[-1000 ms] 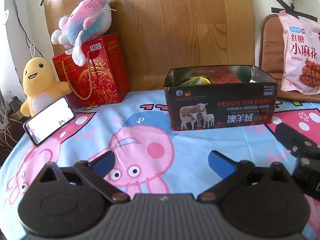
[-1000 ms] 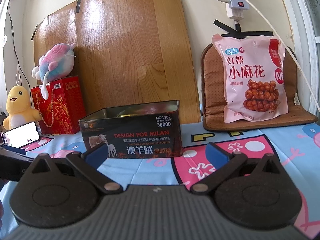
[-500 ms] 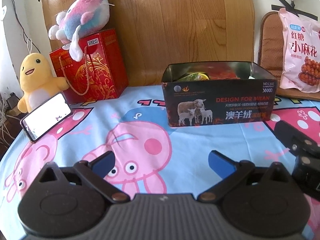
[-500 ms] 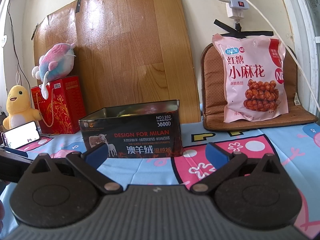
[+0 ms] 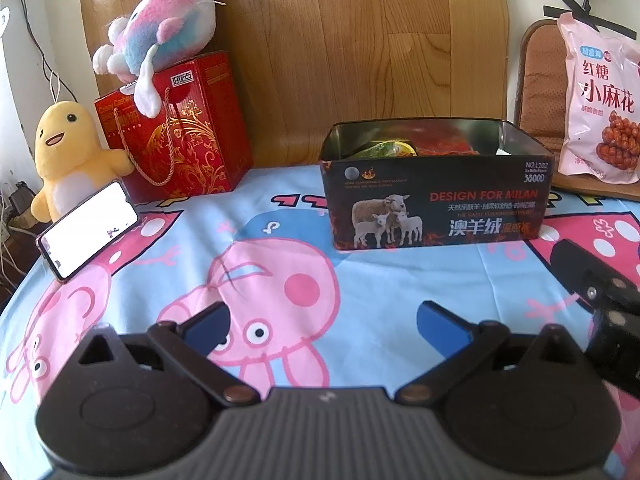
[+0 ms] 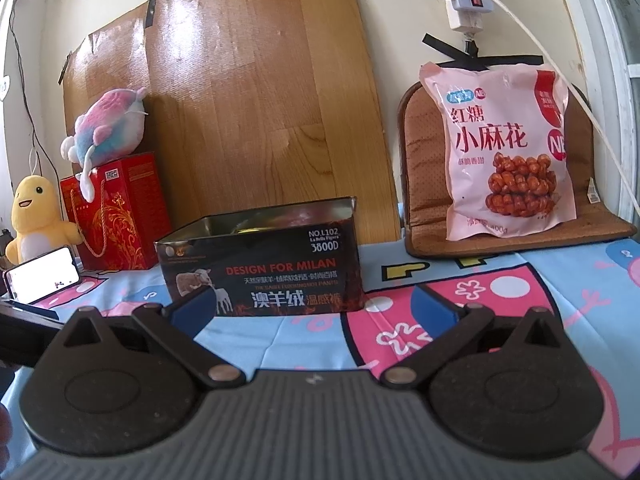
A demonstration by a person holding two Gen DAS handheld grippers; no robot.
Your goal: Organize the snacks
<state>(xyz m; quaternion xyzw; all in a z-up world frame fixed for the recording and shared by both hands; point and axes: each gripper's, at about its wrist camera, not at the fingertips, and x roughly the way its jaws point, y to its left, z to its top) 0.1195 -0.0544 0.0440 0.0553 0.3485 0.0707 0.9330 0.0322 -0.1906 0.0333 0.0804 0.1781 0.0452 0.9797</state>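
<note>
Two grippers hover low over a tablecloth (image 5: 360, 280) printed with pink cartoon pigs, and neither holds anything. Behind the cloth a wooden board (image 6: 260, 100) leans against the wall. To its right a brown seat cushion (image 6: 424, 184) stands propped up, and a pink snack bag (image 6: 508, 148) with a picture of fried twists leans upright on it, well apart from both grippers. Near the middle of the cloth sits an open black tin (image 5: 436, 208) lettered DESIGN FOR MILAN; the left wrist view shows a green-yellow packet and red packets inside it. At the far left a red gift bag (image 5: 176, 140) stands against the board with a pink and blue plush (image 5: 168, 36) lying on top. A yellow plush (image 5: 68, 152) sits beside the bag, and a phone (image 5: 88, 228) with a lit white screen leans tilted in front of it. The left gripper (image 5: 322, 324) has its blue-tipped fingers spread wide above the pig print. The right gripper (image 6: 316, 306) is likewise wide apart, pointing towards the tin, with the snack bag beyond to the right.
</note>
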